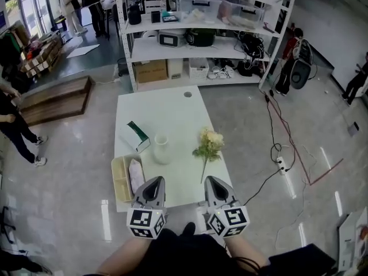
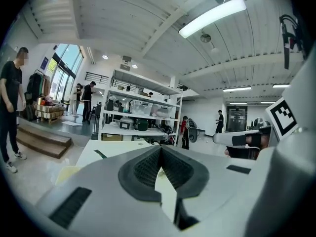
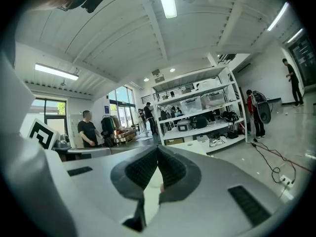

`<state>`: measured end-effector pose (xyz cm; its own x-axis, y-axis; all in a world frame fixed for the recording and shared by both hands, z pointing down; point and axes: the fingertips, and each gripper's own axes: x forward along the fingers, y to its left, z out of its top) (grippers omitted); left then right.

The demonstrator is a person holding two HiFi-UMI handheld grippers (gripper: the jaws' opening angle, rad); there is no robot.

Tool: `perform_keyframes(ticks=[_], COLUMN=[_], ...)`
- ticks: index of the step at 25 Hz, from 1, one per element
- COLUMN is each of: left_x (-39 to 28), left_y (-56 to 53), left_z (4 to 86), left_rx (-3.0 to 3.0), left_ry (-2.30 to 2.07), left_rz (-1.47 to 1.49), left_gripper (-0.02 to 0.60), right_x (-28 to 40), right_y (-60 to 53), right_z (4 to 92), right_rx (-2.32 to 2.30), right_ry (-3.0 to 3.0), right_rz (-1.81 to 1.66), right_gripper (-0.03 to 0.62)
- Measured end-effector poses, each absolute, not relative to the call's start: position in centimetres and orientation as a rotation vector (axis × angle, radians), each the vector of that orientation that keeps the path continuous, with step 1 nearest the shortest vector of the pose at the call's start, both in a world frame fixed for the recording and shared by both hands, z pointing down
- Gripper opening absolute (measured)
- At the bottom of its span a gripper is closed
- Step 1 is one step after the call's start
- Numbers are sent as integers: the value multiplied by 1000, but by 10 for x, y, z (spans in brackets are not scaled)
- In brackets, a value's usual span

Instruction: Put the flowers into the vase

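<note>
Flowers (image 1: 208, 148): flat on table (image 1: 172, 102), just ahead of right gripper (image 1: 213, 181), untouched. Vase (image 1: 162, 149): upright, empty as far as visible, ahead of left gripper (image 1: 154, 180), near the flowers. Both pairs of jaws closed together, nothing between them. Task judged not started: pick-up and insertion both outstanding.

White table (image 1: 172, 105) with four things
A vase (image 1: 161, 149) stands just ahead of the left gripper (image 1: 154, 184), a green-white box (image 1: 134, 135) lies farther ahead on its left, a beige tray (image 1: 119, 180) sits close at its left, and flowers (image 1: 208, 148) lie ahead of the right gripper (image 1: 214, 183).
</note>
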<state>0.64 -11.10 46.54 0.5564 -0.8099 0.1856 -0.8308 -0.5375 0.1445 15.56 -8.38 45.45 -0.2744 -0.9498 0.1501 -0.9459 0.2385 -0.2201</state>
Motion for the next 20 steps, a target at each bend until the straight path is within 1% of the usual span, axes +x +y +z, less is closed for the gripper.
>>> perform_keyframes(ticks=[10,20], left_x=[11,15], left_y=[-173,-192], left_z=[467,484], left_rx=[2612,2605], left_ry=[-1332,-1277], left_rz=[145,180], left_gripper=[3,3], right_x=[146,143], right_y=[-141,-164], right_z=[456,478], right_rx=[-1898,-1969], right_ry=[2452,2462], right_rz=[-408,-501], right_gripper=[3,3])
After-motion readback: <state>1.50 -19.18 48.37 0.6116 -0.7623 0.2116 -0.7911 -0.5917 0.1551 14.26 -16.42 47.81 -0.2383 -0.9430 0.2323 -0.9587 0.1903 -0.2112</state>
